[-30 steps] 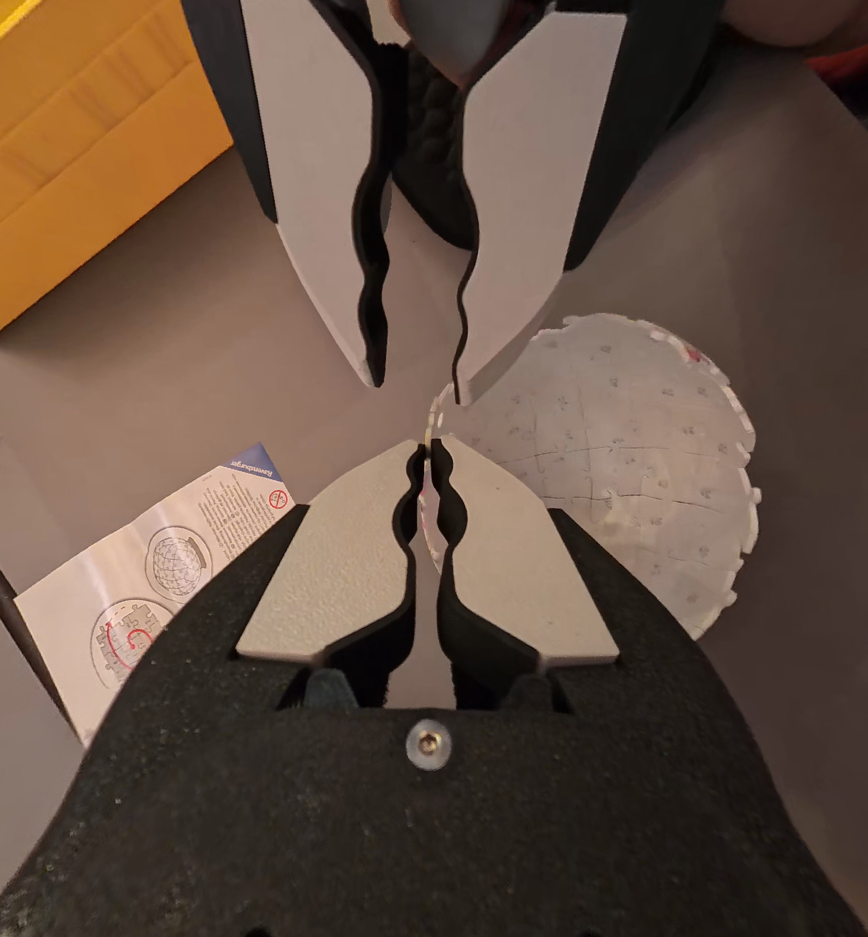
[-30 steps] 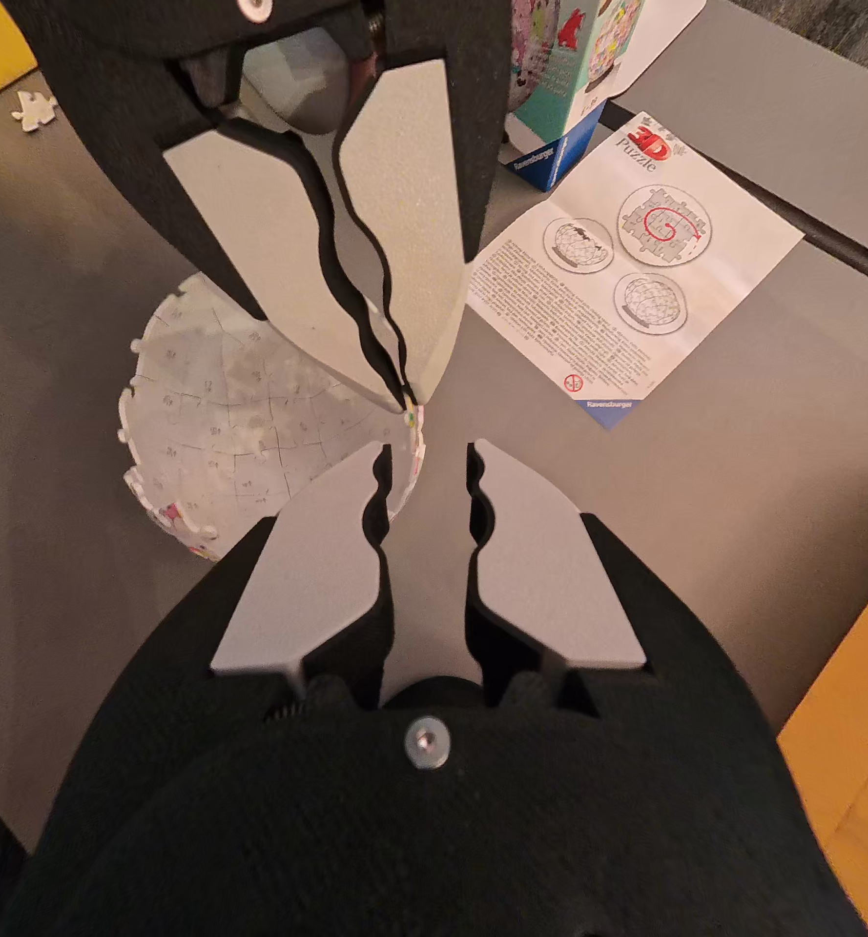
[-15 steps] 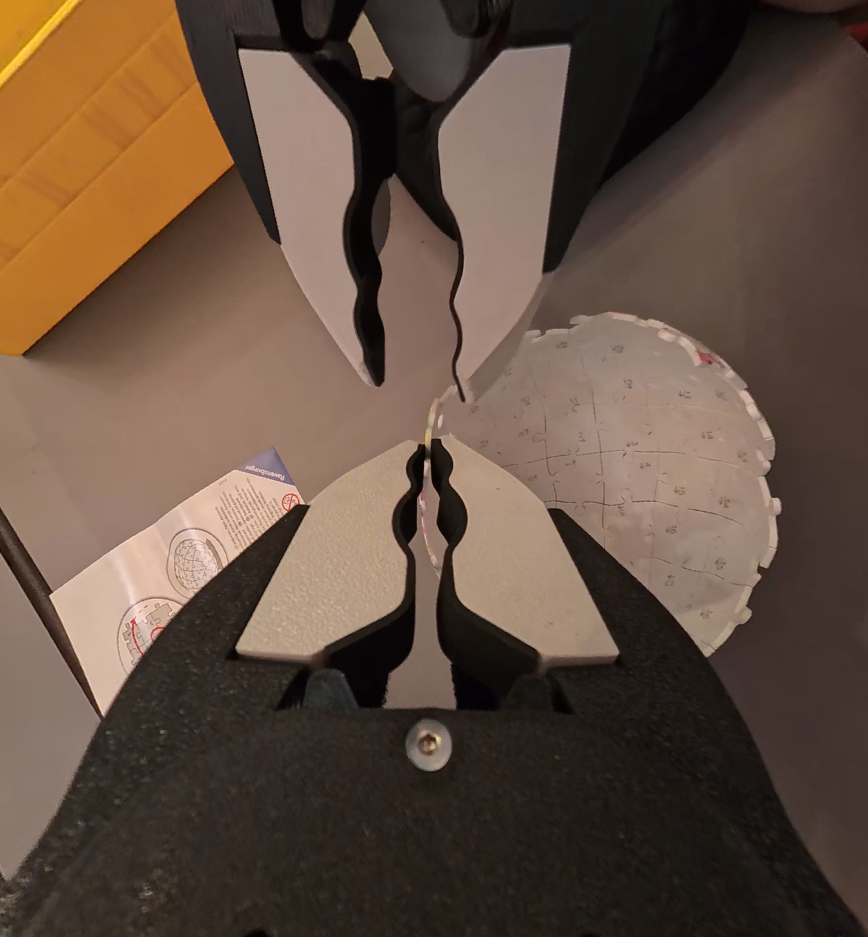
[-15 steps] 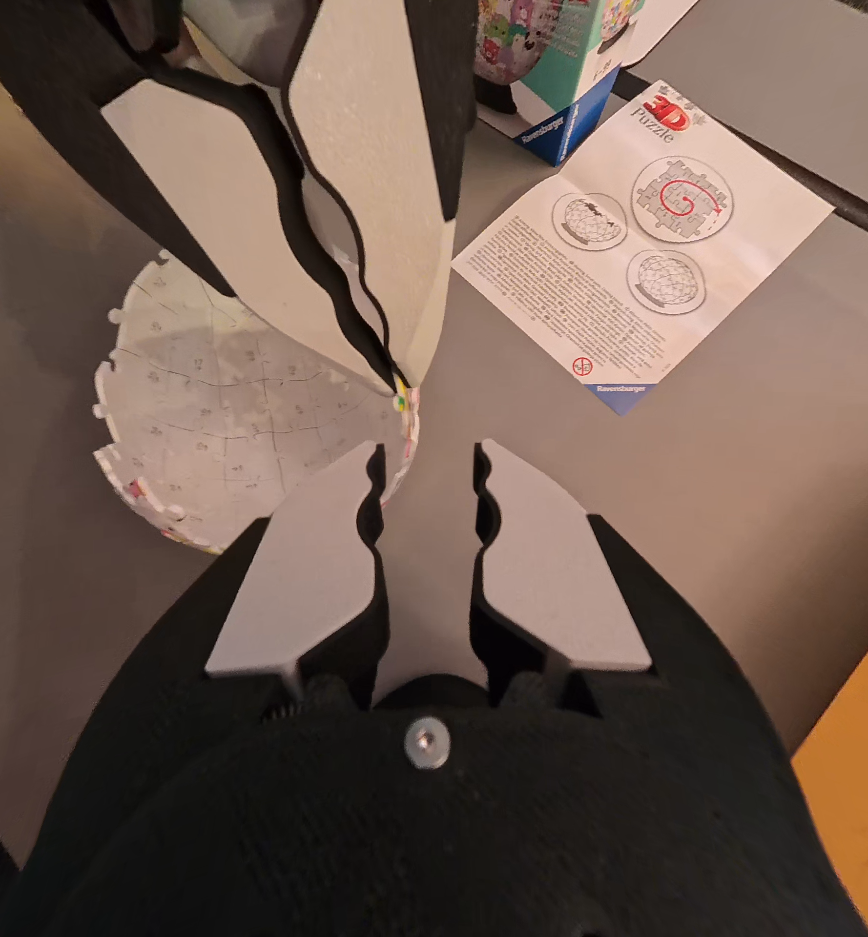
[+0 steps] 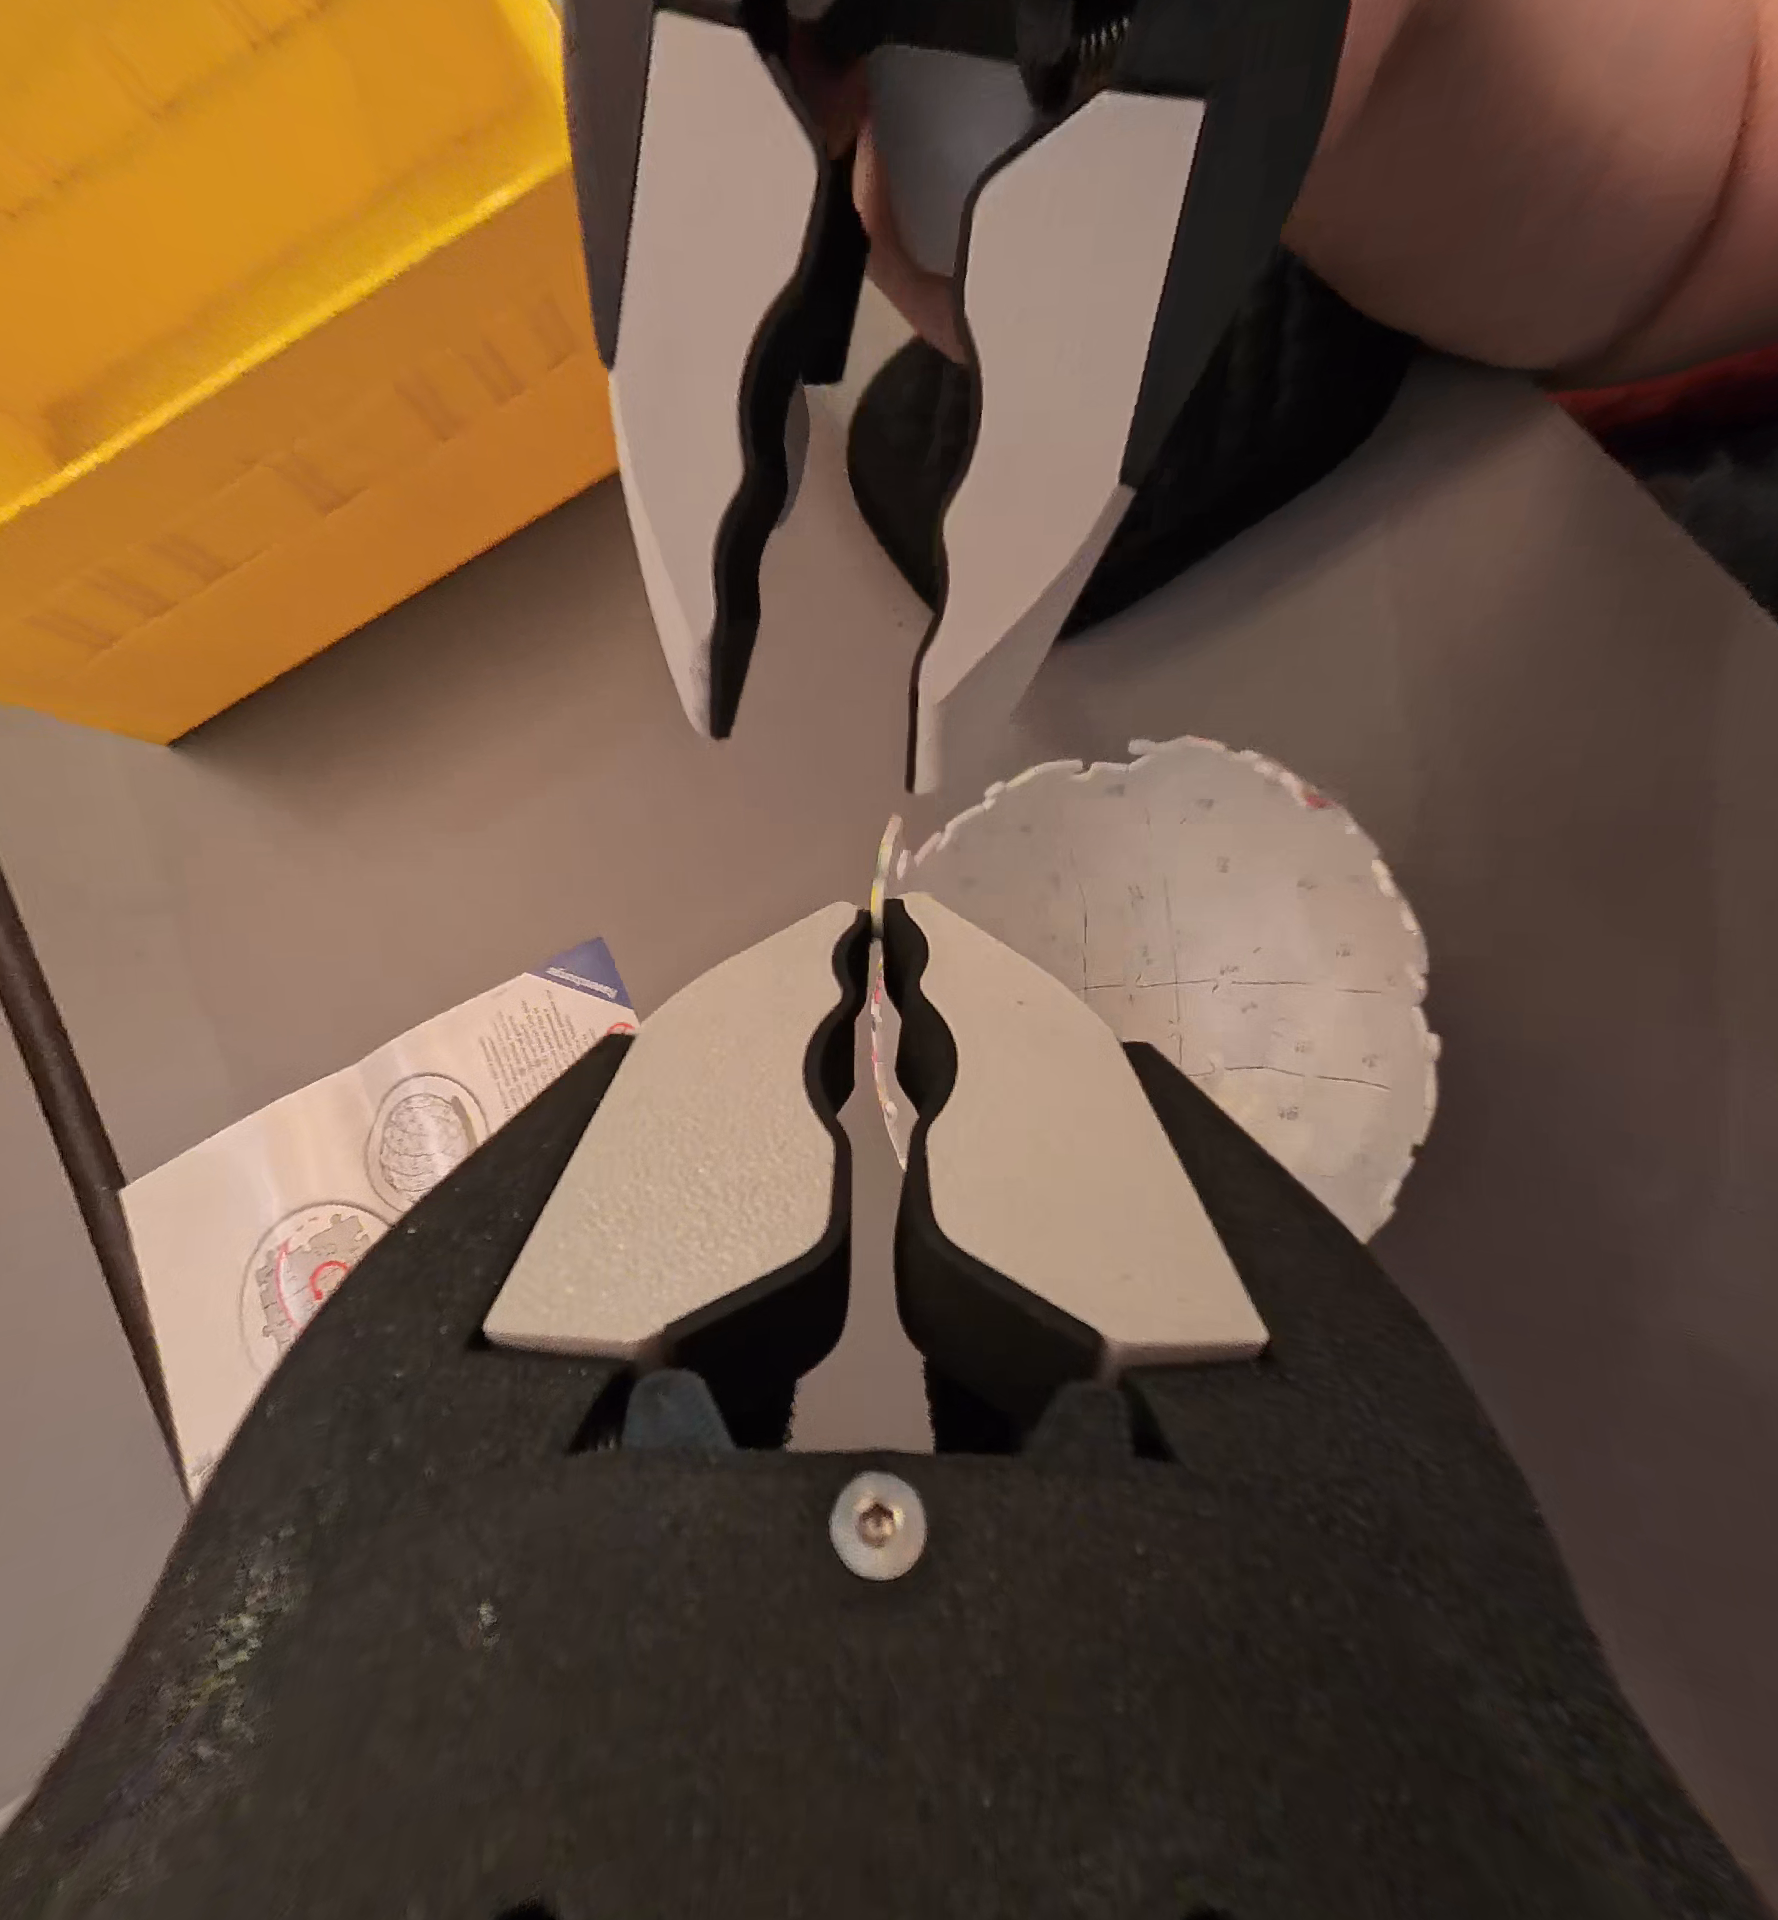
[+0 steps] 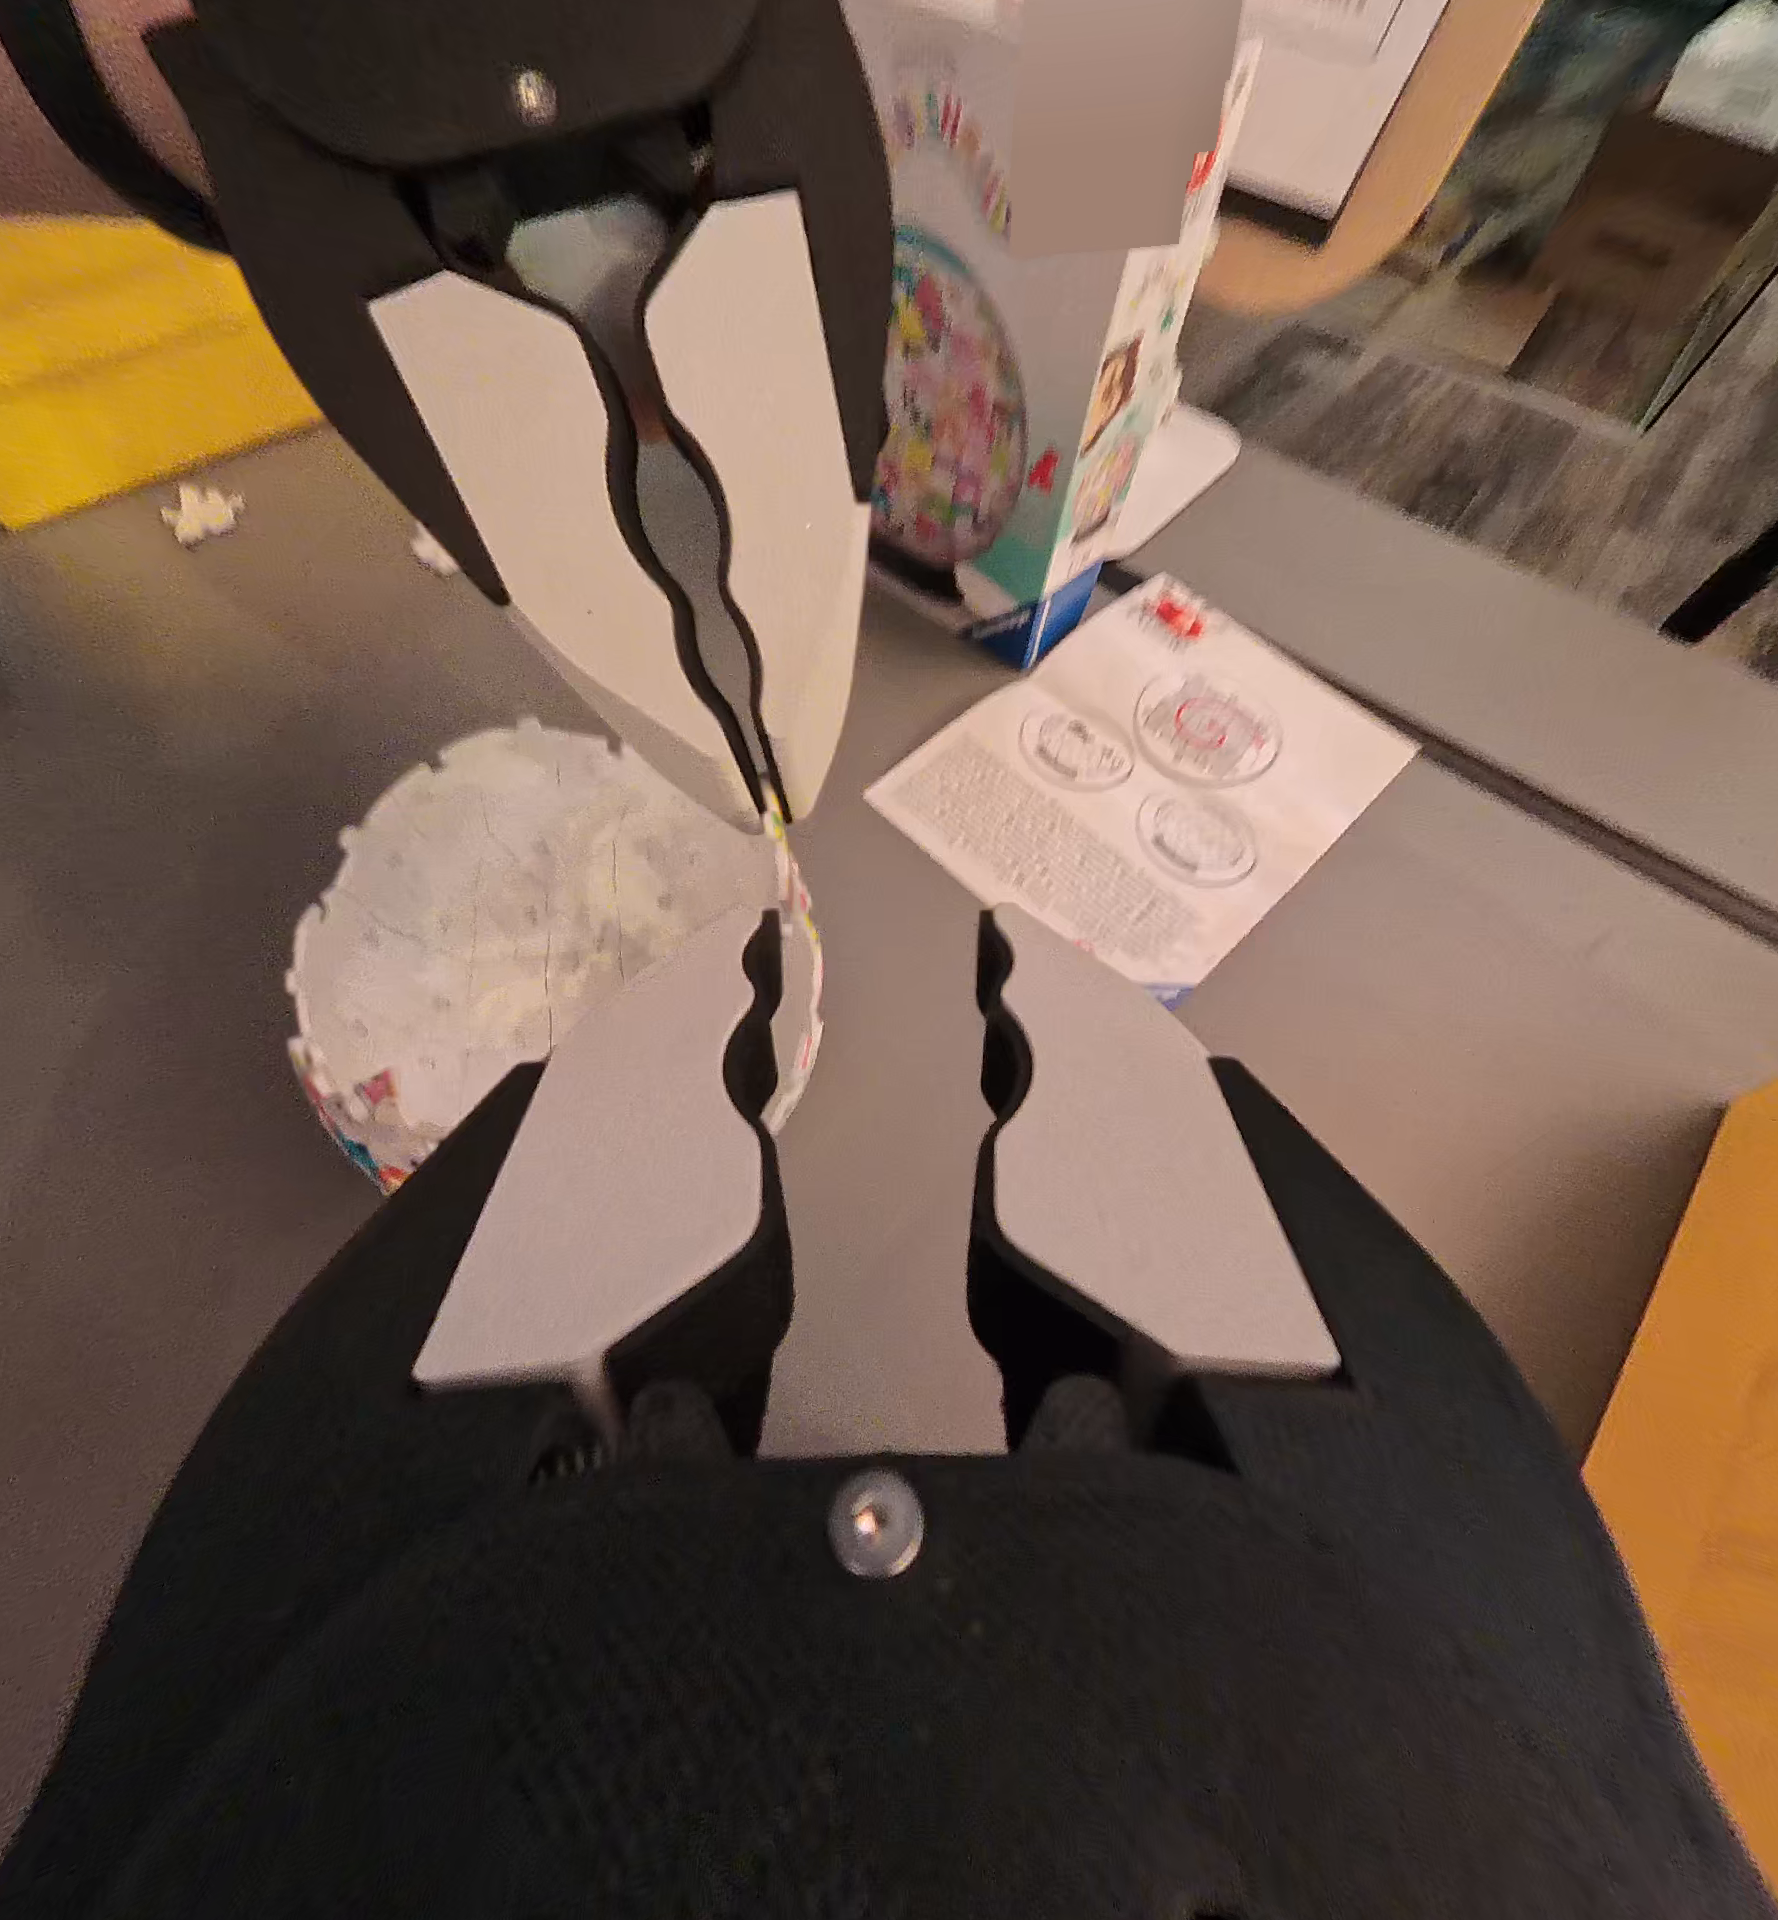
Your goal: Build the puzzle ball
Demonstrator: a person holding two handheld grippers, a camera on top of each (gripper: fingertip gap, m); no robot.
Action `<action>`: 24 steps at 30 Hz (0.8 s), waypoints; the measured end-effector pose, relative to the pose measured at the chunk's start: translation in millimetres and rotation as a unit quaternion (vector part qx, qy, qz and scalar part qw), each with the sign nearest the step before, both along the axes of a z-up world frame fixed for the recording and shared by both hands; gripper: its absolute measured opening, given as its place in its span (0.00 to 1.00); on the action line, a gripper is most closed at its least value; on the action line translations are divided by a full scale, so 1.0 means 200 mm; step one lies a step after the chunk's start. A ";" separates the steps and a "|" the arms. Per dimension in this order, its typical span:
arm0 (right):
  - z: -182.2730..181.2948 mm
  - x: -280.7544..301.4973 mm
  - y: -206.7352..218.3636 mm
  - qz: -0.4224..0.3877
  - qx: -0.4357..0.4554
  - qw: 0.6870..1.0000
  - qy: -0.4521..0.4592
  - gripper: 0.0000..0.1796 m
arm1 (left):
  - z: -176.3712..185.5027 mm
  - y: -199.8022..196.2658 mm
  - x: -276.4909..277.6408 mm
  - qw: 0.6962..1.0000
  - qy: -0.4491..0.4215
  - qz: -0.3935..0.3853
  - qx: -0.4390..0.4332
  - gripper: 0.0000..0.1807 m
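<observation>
The half-built puzzle ball (image 5: 1228,987) is a white bowl of joined pieces with its inside facing up and coloured print outside. It rests on the grey table (image 5: 1487,727). My left gripper (image 5: 869,906) is shut on the bowl's rim. My right gripper (image 5: 812,753) faces it tip to tip, open and empty, just beyond the rim. In the right wrist view the bowl (image 6: 511,914) lies left of my open right gripper (image 6: 877,920). There the left gripper (image 6: 776,808) pinches the rim from above, and the rim runs close by my left fingertip (image 6: 750,935).
A yellow box (image 5: 189,364) stands at the table's far side. An instruction leaflet (image 6: 1145,790) lies flat beside the upright puzzle carton (image 6: 1051,364). Loose pieces (image 6: 201,511) lie farther off. An orange-brown surface (image 6: 1747,1455) is at the right. A person's arm (image 5: 1539,187) is behind the right gripper. Left and right tips are no more than a few centimetres apart.
The right wrist view has swung upward, so the carton and the room behind show more. The left gripper keeps its hold on the rim and the bowl has turned slightly. The right gripper stays open.
</observation>
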State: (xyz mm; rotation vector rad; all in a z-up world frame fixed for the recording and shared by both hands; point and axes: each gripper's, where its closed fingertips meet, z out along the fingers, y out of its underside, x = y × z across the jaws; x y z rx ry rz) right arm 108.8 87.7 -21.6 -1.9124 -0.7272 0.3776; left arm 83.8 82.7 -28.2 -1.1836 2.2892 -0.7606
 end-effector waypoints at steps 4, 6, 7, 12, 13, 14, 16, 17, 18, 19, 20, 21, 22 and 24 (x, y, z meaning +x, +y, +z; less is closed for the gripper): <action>0.18 0.00 -0.02 0.014 0.087 0.994 0.064 0.20 | 0.12 -0.03 -0.01 1.000 -0.018 0.009 -0.004 0.01; 0.26 -0.01 -0.04 0.028 0.123 0.987 0.098 0.19 | 0.18 -0.06 0.01 1.000 -0.027 0.010 -0.006 0.01; 0.28 -0.01 -0.05 0.036 0.135 0.984 0.114 0.19 | 0.21 -0.07 0.02 0.999 -0.032 0.012 -0.006 0.01; 0.34 -0.01 -0.07 0.065 0.141 0.971 0.181 0.17 | 0.32 -0.10 0.07 0.998 -0.051 0.034 -0.009 0.01; 0.34 -0.01 -0.08 0.072 0.141 0.969 0.190 0.16 | 0.33 -0.10 0.07 0.998 -0.051 0.039 -0.011 0.01; 0.35 0.00 -0.08 0.075 0.142 0.967 0.197 0.16 | 0.34 -0.09 0.08 0.998 -0.053 0.044 -0.013 0.01; 0.36 0.00 -0.10 0.086 0.149 0.964 0.203 0.16 | 0.34 -0.10 0.09 0.997 -0.053 0.052 -0.021 0.01; 0.37 0.00 -0.11 0.088 0.156 0.963 0.204 0.16 | 0.34 -0.09 0.10 0.997 -0.053 0.056 -0.023 0.01; 0.37 0.01 -0.11 0.085 0.160 0.962 0.203 0.16 | 0.35 -0.09 0.10 0.997 -0.054 0.060 -0.021 0.01; 0.37 0.01 -0.11 0.085 0.162 0.962 0.200 0.16 | 0.35 -0.09 0.11 0.996 -0.053 0.061 -0.022 0.01; 0.36 0.01 -0.11 0.090 0.164 0.962 0.198 0.16 | 0.35 -0.10 0.11 0.996 -0.052 0.063 -0.023 0.01; 0.35 0.01 -0.11 0.091 0.167 0.962 0.196 0.16 | 0.35 -0.10 0.11 0.996 -0.053 0.066 -0.024 0.01; 0.35 0.02 -0.10 0.088 0.170 0.962 0.196 0.16 | 0.36 -0.10 0.12 0.996 -0.053 0.068 -0.025 0.01; 0.35 0.03 -0.10 0.085 0.176 0.961 0.197 0.16 | 0.35 -0.10 0.12 0.996 -0.048 0.070 -0.026 0.01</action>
